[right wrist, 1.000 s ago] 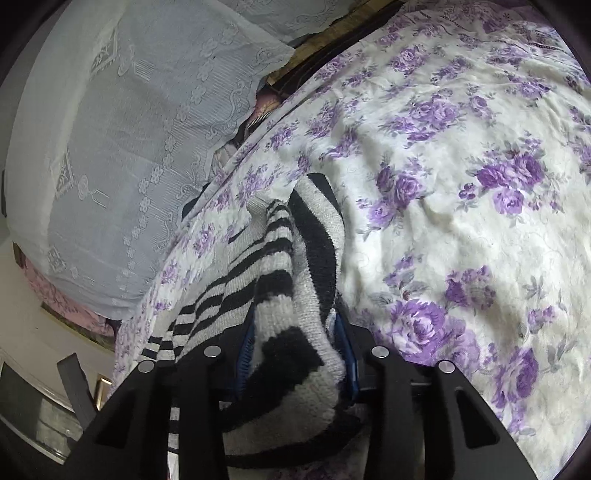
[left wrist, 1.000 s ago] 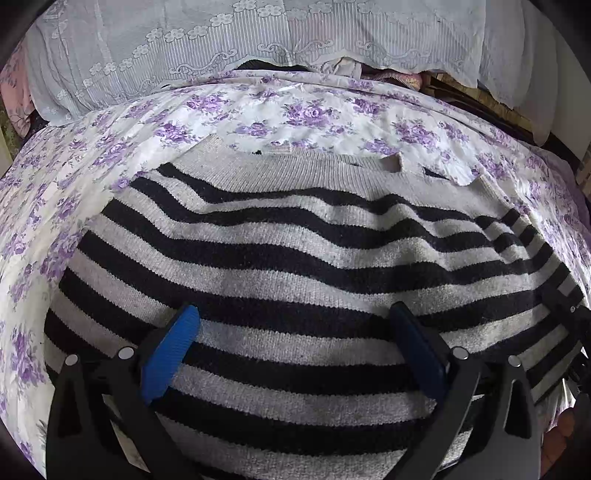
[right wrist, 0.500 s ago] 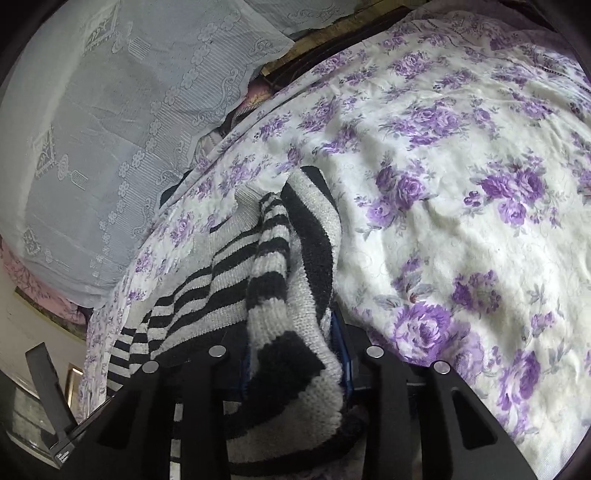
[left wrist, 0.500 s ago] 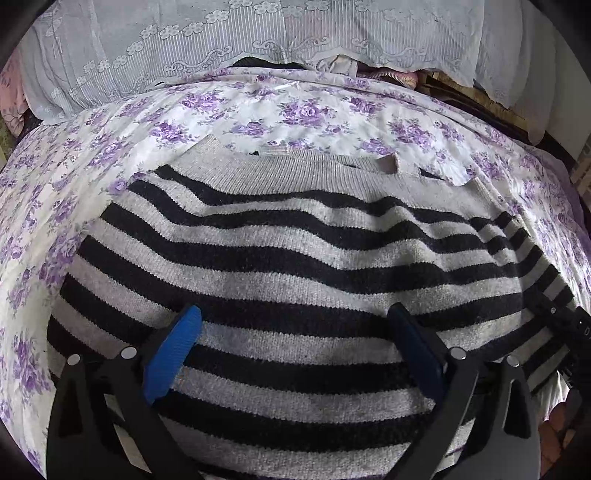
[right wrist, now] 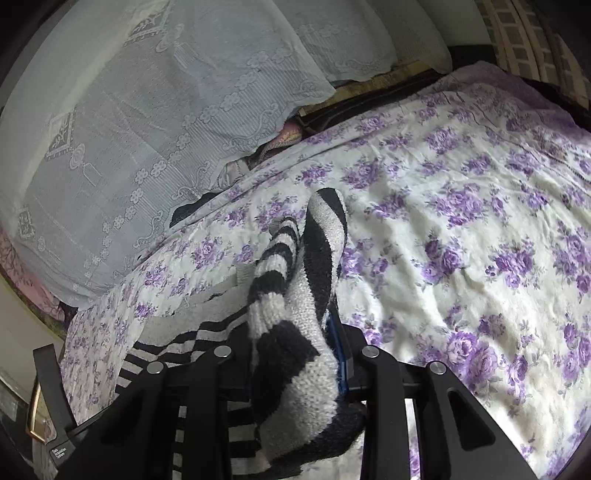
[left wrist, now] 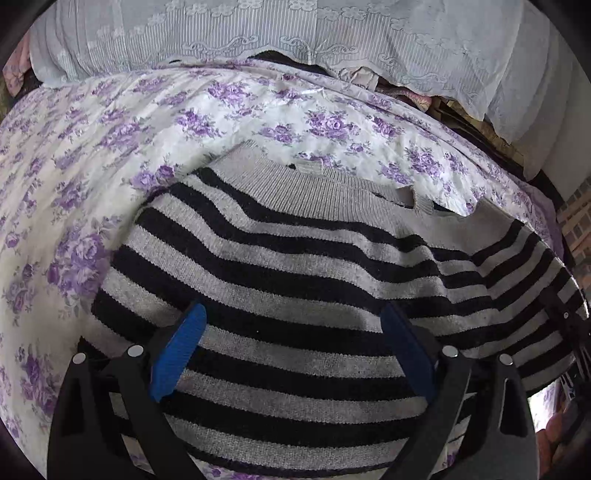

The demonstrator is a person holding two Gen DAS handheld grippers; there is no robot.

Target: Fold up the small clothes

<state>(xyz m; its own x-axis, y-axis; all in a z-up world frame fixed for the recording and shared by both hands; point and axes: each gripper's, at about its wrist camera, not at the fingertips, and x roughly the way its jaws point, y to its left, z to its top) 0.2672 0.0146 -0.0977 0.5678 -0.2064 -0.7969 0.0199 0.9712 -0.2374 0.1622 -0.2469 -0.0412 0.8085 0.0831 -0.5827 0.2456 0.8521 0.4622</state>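
Tongs: left (left wrist: 291, 343) spread above sweater (left wrist: 314, 266) | right (right wrist: 295, 354) clamping sweater fold

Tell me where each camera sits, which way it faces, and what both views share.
Left wrist: on the left tool, looking forward over the striped sweater toward the lace curtain; its blue pads stand apart.
Right wrist: on the right tool, facing across the floral bedsheet; its fingers clamp a bunched sweater edge.
Shared: sweater, bedsheet, curtain.
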